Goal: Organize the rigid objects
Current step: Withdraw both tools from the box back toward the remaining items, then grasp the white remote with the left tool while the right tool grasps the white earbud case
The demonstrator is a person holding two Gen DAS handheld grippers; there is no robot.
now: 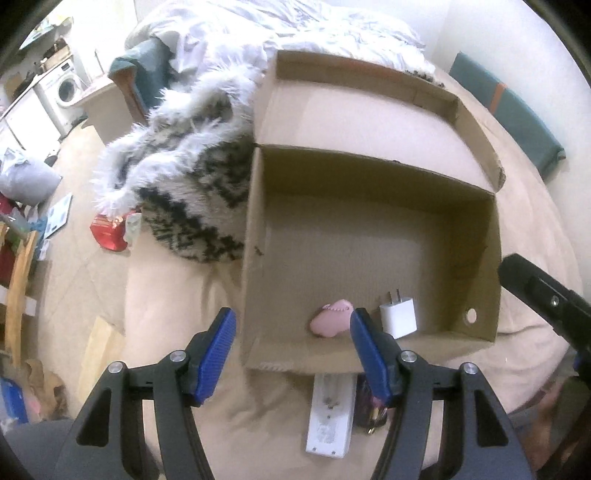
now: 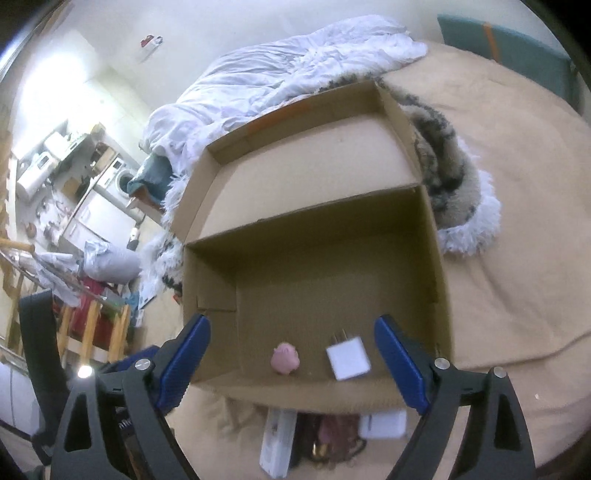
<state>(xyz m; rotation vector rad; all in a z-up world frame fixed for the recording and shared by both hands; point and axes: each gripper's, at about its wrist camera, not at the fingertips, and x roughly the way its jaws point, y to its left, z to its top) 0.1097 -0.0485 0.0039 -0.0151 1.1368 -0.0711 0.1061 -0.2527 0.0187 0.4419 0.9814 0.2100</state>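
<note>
An open cardboard box (image 1: 369, 229) (image 2: 314, 266) lies on the beige bedcover, its lid folded back behind it. Near its front wall sit a small pink toy (image 1: 328, 321) (image 2: 284, 358) and a white plug charger (image 1: 399, 317) (image 2: 348, 356). In front of the box lie a long white power strip (image 1: 330, 421) (image 2: 276, 443), a dark maroon item (image 1: 369, 413) (image 2: 332, 432) and a small white block (image 2: 382, 424). My left gripper (image 1: 291, 321) hangs open above the box's front left corner and holds nothing. My right gripper (image 2: 291, 325) stands wide open above the front wall, also without anything in it.
A furry black-and-white throw (image 1: 184, 177) (image 2: 454, 184) lies against the box's side. A crumpled white duvet (image 1: 295, 26) (image 2: 295, 70) is behind the lid. A teal cushion (image 1: 517, 107) lies at the bed's far right. The floor at left holds cluttered items and a wooden rack (image 2: 92, 332).
</note>
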